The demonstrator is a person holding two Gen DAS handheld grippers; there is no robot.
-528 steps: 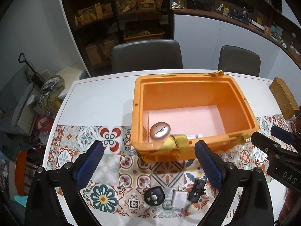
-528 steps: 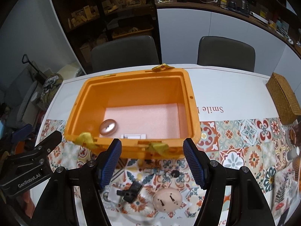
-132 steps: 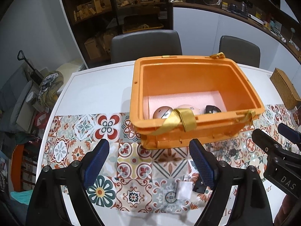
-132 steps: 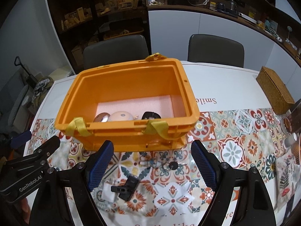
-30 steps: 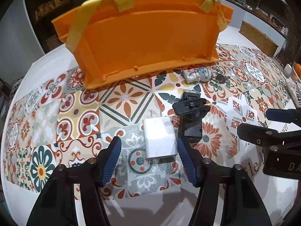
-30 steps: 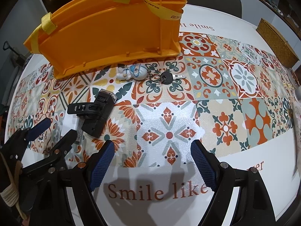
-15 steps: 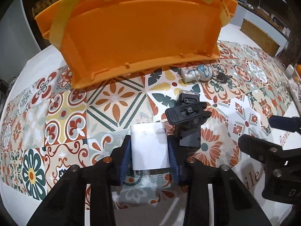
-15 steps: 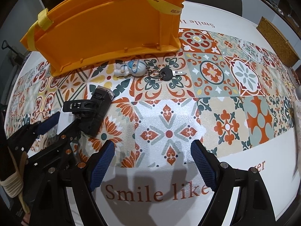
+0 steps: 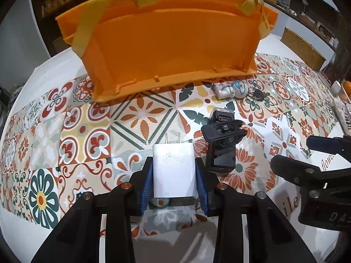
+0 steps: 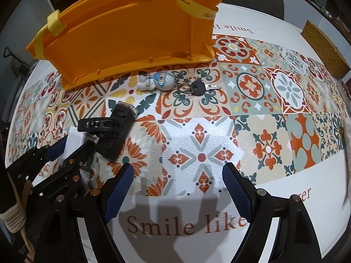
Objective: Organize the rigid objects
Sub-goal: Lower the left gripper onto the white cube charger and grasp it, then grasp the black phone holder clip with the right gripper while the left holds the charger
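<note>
crate [image 9: 175, 43]: upper centre of frame
figurine [image 9: 230, 89]: below crate's right end
charger [image 9: 174, 171]: lower centre, clip [image 9: 221, 144] just right

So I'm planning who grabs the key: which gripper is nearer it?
Right. The right gripper hangs open just short of the key; the left gripper sits farther off, clamping the white charger.

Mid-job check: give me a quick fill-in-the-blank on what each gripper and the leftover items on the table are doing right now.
1. The left gripper is shut on the white ____.
2. The right gripper stands ____, with nothing between its fingers.
3. The key is linked by a ring to a small ____ lying near the orange bin.
4. The black clip device lies on the table, not in the ____.

Missing words: charger; open; figurine; bin
</note>
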